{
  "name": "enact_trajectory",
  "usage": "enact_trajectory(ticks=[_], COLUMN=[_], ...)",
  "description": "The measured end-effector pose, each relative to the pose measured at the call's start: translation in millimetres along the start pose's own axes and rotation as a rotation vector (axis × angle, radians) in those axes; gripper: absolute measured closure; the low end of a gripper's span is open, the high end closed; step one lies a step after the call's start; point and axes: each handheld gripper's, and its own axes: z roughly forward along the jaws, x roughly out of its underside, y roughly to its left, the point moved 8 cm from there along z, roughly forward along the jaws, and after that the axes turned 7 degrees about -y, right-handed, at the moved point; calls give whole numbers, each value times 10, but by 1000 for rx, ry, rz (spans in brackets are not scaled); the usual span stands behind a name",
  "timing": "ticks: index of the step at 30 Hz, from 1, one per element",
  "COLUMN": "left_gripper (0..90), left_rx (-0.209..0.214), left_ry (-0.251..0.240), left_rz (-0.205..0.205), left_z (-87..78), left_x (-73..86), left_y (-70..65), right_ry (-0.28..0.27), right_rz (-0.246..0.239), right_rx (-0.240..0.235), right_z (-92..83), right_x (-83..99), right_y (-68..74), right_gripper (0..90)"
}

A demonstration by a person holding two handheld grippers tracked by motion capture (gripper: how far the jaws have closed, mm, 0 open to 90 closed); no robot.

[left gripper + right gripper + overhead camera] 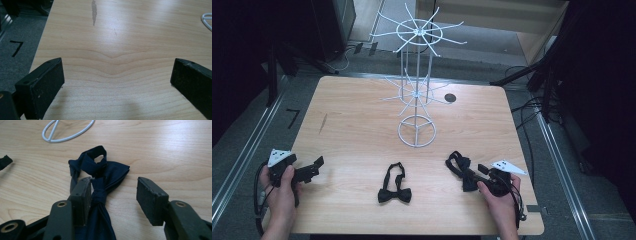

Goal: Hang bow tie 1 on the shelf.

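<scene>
Grasp step under way at lower right: right gripper (112, 192) spread astride the knot of the dark navy fabric bow tie (100, 173), not yet pinching (left gripper (117, 80) wide open, idle at lower left); next, squeeze onto the knot and lift.

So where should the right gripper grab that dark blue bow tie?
On the knot in the middle of the dark blue bow tie, I think. It is the narrowest, firmest part, and it already lies between the open jaws of the right gripper, so closing from the near side should work.
</scene>
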Motion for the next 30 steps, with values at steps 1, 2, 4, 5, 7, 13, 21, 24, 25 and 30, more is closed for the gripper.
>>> enact_trajectory(ticks=[1, 2, 4, 5, 7, 13, 21, 24, 25, 30], left_gripper=[0, 0, 0, 0, 0, 0, 0, 0, 0, 0], left_rx=[0, 0, 0, -1, 0, 0, 0, -1, 0, -1], left_ry=[0, 0, 0, 0, 0, 0, 0, 0, 1, 1], left_rz=[0, 0, 0, 1, 1, 1, 1, 1, 1, 0], left_z=[0, 0, -1, 0, 0, -1, 0, 0, 0, 0], left_x=[0, 0, 0, 0, 0, 0, 0, 0, 0, 1], left_y=[0, 0, 0, 0, 0, -1, 0, 0, 0, 1], right_ry=[5, 7, 8, 10, 8, 26, 52, 57, 59, 68], right_rz=[-3, -5, -12, -13, -25, -49, -105, -100, -98, -89], right_rx=[-2, -2, -5, -5, -3, 2, 25, 25, 23, 21], right_z=[7, 14, 28, 31, 40, 76, 103, 114, 114, 107], right_x=[7, 10, 12, 14, 11, 38, 66, 71, 73, 79], right_y=[14, 28, 44, 53, 75, 116, 158, 156, 152, 126], right_gripper=[466, 468, 468, 469, 471, 477, 486, 486, 487, 550])
